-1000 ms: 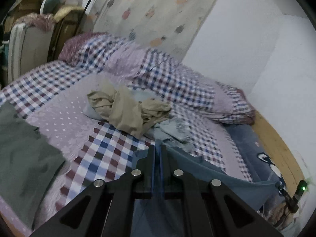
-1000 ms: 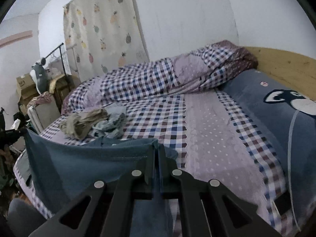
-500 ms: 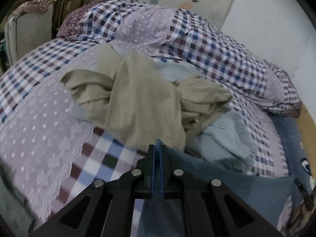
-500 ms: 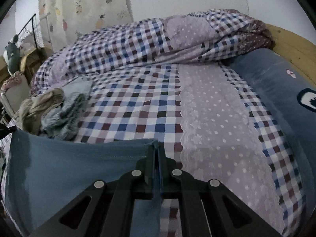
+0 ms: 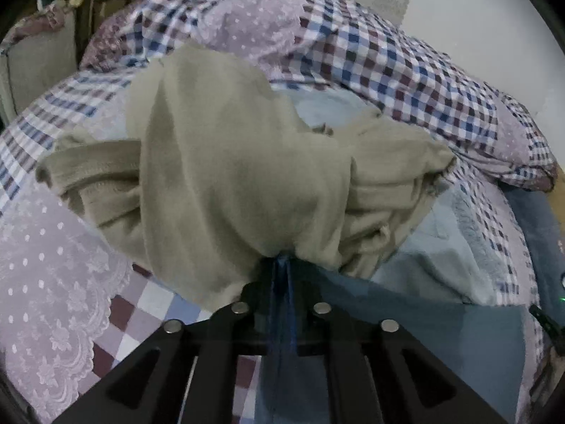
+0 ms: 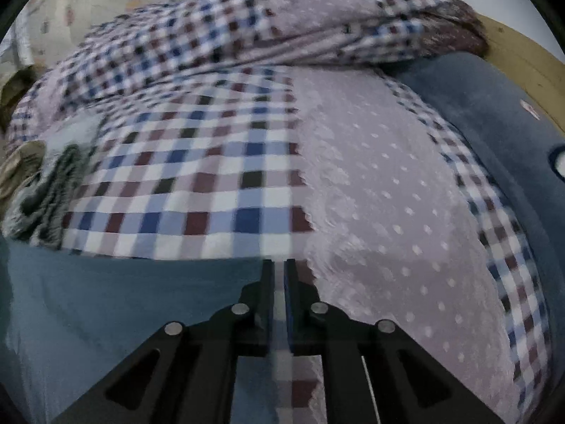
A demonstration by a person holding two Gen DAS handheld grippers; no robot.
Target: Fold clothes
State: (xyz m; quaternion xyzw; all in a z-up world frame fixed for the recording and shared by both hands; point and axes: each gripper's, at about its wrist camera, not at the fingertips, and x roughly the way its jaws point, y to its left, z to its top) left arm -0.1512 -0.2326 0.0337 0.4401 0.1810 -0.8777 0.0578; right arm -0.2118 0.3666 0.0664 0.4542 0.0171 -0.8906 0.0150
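Observation:
A blue garment lies spread low over the bed, and my left gripper is shut on its edge. A crumpled beige garment sits right in front of the left fingertips and touches them, with a pale blue garment under it to the right. In the right wrist view the blue garment lies flat to the left of my right gripper. The right jaws stand slightly apart, the checked sheet shows through the gap, and no cloth is between them.
The bed has a checked and lilac dotted sheet. A rolled checked duvet runs along the far side. A dark blue blanket and a wooden bed frame are at the right. The beige and grey clothes pile lies at the left.
Both grippers have dropped low and moved forward over the bed, laying the blue garment down. The left one now reaches the beige pile. The right jaws have parted and let the blue cloth go.

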